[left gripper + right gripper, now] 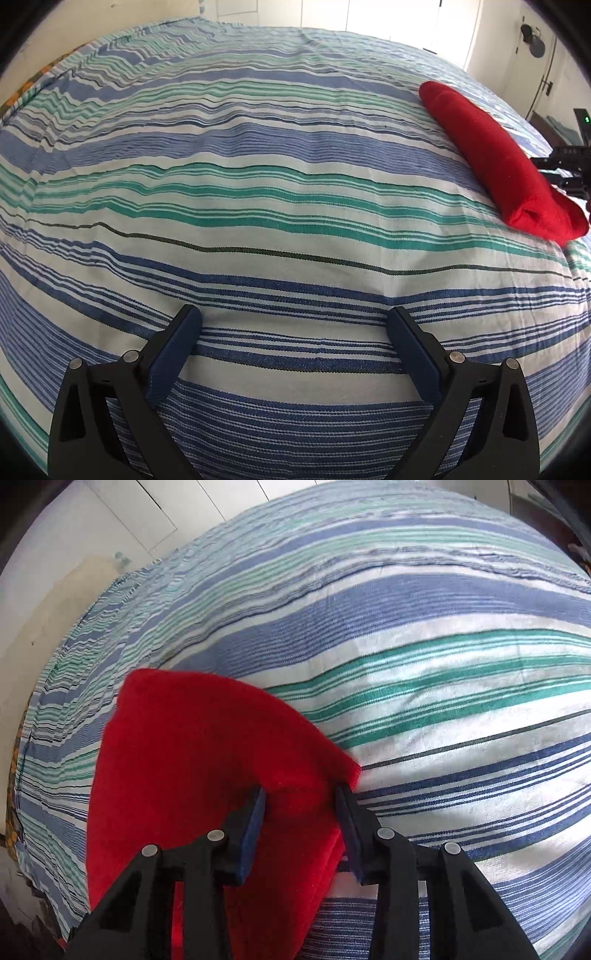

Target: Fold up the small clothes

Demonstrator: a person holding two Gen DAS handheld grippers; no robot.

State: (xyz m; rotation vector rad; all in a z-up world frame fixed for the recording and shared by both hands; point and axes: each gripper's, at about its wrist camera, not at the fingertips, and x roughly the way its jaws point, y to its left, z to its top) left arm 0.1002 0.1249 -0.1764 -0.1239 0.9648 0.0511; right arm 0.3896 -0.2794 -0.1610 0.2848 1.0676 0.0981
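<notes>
A red cloth [491, 155], folded into a long thick strip, lies on the striped bedsheet [258, 184] at the right of the left wrist view. My left gripper [293, 312] hovers over bare sheet well left of the cloth, jaws wide open and empty. In the right wrist view the red cloth [207, 746] fills the lower left. My right gripper [301, 790] points down over its near right corner, jaws partly apart. The cloth's edge sits between the blue pads [255, 823], and I see no squeeze on it. The right gripper's black body [569, 162] shows just behind the cloth.
The blue, green and white striped sheet [443, 701] covers the whole bed. The bed's left edge [33, 738] drops to a pale floor and white cabinet doors [140, 520]. A dark stand [535, 40] is by the wall at the far right.
</notes>
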